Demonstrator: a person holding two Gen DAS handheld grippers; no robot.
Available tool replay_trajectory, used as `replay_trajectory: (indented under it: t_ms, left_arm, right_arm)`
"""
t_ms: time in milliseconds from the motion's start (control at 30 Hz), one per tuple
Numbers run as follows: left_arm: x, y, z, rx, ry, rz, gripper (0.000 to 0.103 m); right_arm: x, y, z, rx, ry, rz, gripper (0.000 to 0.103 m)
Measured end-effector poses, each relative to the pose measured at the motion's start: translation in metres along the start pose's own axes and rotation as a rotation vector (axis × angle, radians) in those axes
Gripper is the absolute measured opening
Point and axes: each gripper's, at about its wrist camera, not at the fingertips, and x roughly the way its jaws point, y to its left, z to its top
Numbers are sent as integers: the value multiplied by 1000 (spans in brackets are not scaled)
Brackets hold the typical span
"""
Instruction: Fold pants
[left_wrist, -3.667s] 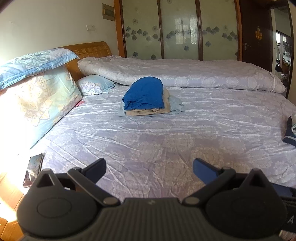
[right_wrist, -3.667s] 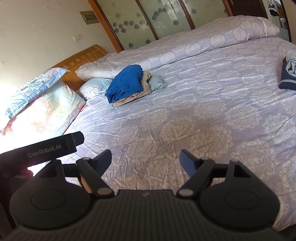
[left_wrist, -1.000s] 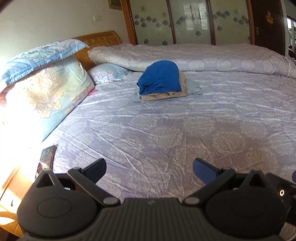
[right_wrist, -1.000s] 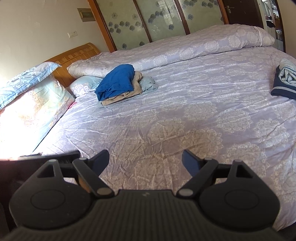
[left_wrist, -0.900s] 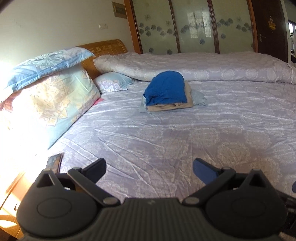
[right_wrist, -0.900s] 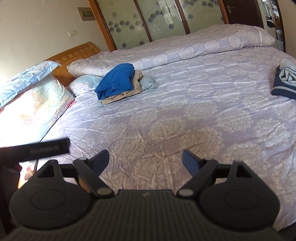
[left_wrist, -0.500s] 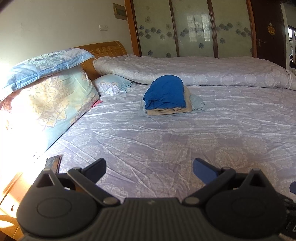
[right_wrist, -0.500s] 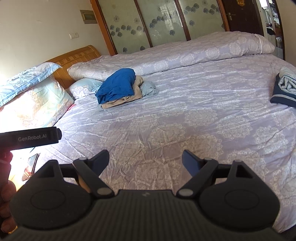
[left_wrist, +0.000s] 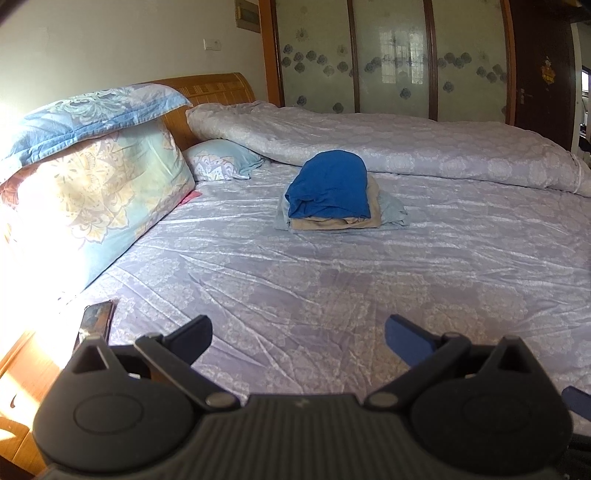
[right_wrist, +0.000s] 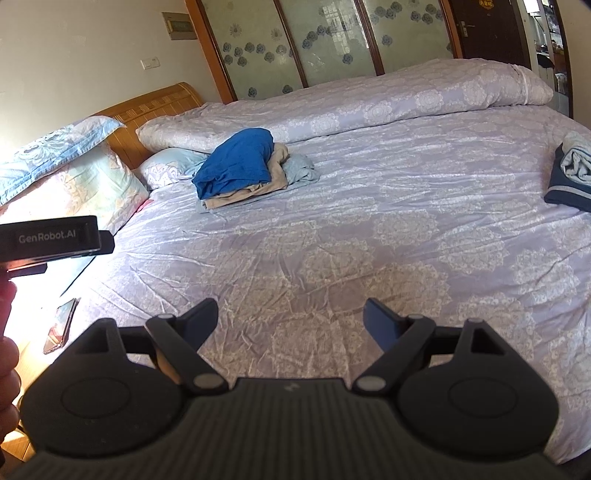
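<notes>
Navy folded clothes (right_wrist: 570, 177) at the bed's edge show only from the right wrist.

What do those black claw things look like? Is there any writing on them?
Both are matte black. The right gripper has a ribbed middle, two round discs at its sides, silver pins, and wedge fingers tinted dark blue. The left gripper looks the same; from the right camera its side reads "GenRobot.AI" in pale letters. No cables or sleeves show.

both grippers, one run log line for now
left gripper: open, empty | right gripper: open, empty | folded stack: on bed, untouched
</notes>
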Motion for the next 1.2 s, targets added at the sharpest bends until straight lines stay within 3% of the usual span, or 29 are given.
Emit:
replay_trajectory:
  t_ms: [867,1200]
  left_arm:
    - [9,-20,-1,56,30,-21,103]
    - [24,-24,-5,51,81,-103,103]
  right_arm:
    - [5,-7,-3,22,14,2,87]
    - [9,-10,-4,21,24,-4,87]
